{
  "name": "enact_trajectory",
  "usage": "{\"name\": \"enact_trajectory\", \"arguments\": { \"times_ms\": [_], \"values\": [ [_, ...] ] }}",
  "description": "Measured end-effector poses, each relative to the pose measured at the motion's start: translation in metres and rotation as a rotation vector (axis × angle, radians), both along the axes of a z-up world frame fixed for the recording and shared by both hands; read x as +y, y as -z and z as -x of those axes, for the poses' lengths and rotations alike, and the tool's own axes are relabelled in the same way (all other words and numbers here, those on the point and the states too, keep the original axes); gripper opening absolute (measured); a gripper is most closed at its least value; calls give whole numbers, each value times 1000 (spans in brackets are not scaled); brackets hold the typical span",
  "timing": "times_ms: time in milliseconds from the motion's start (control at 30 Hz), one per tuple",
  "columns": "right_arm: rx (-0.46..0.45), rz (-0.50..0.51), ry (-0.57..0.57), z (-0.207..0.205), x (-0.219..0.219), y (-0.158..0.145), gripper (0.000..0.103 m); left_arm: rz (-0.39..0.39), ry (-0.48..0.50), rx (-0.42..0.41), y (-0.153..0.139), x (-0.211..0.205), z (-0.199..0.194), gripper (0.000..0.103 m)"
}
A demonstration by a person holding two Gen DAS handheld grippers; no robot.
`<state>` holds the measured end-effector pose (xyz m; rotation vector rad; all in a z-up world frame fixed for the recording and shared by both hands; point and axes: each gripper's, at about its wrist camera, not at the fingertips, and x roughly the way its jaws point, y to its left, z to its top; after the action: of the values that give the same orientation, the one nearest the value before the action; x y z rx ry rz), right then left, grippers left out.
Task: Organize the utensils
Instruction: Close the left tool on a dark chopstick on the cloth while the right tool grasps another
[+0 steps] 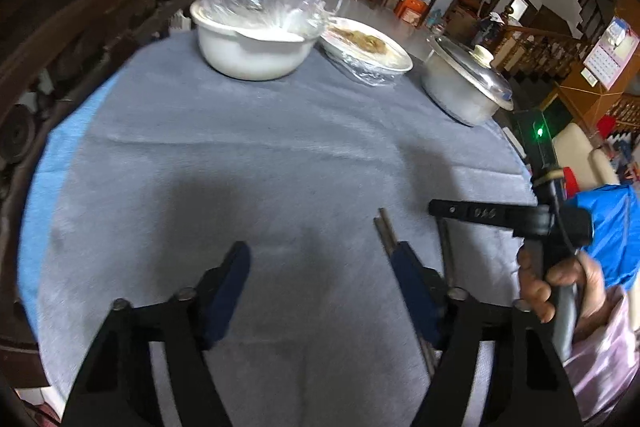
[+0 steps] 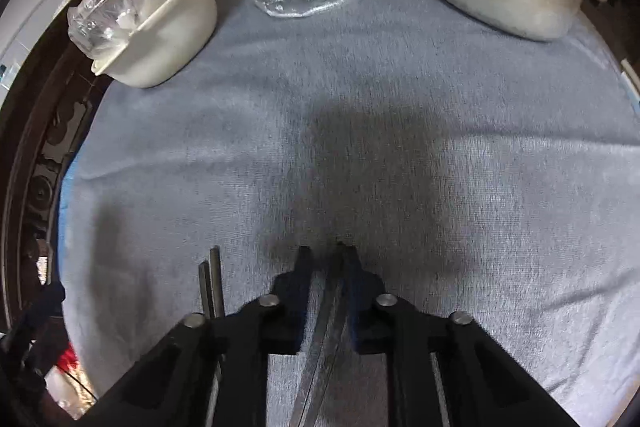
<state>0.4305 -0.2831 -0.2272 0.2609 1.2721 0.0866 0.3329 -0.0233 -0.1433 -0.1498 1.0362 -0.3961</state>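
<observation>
A pair of dark chopsticks [image 1: 386, 231] lies on the grey cloth just beyond my left gripper's right finger, which hides part of it. My left gripper [image 1: 320, 259] is open and empty above the cloth. My right gripper [image 2: 326, 255] has its fingers close together around a second pair of dark chopsticks [image 2: 320, 339], which lies against the right finger with a small gap to the left one. The first pair also shows in the right wrist view [image 2: 212, 283], lying to the left. The right gripper shows in the left wrist view [image 1: 472, 211], held in a hand.
At the far side of the table stand a white bowl with a plastic bag [image 1: 252, 43], a plate of food under film [image 1: 366, 47] and a lidded metal pot [image 1: 466, 83]. A carved dark wooden chair back [image 1: 60, 39] is on the left.
</observation>
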Motion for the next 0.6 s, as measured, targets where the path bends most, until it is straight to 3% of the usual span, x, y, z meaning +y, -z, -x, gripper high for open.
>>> {"name": "enact_trajectory", "arguments": {
  "times_ms": [100, 267, 467, 600],
  "values": [
    [-24, 6, -3, 1, 0, 1, 8, 35, 33, 35, 2, -14, -15, 60],
    [-104, -59, 47, 15, -21, -12, 7, 68, 95, 114, 10, -46, -37, 58],
    [-159, -99, 101, 49, -58, -26, 7, 22, 139, 197, 30, -86, -59, 57],
    [-153, -128, 141, 67, -82, -23, 7, -14, 151, 278, 48, -103, -69, 42]
  ]
}}
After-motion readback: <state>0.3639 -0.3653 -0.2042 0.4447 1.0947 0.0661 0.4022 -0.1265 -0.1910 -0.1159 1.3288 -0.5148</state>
